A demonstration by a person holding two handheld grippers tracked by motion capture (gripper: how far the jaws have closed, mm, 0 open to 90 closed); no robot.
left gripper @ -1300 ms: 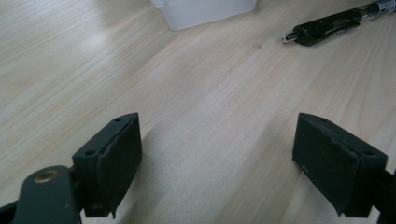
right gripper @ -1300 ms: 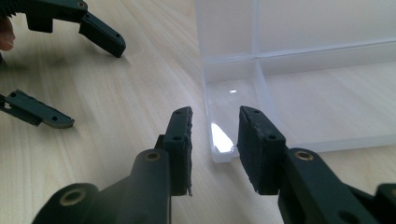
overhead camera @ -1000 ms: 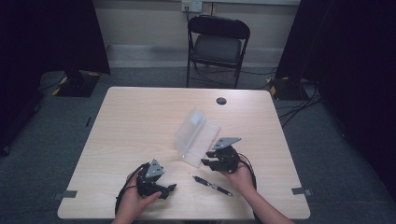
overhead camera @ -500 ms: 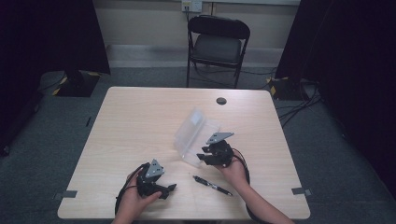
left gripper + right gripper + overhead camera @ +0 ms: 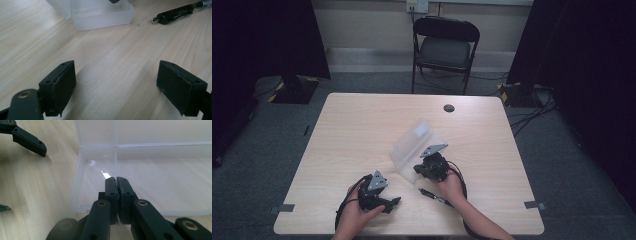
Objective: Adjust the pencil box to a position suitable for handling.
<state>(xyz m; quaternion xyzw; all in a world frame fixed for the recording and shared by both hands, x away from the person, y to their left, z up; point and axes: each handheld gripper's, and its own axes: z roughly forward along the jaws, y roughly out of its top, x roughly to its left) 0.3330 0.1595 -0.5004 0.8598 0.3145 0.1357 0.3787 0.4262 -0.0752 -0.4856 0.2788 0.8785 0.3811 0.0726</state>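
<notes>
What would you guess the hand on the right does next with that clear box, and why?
Probably nudge the open clear plastic box to steady or square it. The right hand-held gripper has just closed its jaws with nothing between them, tips over the box's near edge. The pen lies on the table beside the box, not in it. The left hand-held gripper stands open, apart from both.

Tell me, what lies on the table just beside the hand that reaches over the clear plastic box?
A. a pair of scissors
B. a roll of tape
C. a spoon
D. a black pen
D: a black pen lies on the table right beside the person's right hand, near the clear plastic box; the left gripper view shows its tip and dark barrel too.
</notes>
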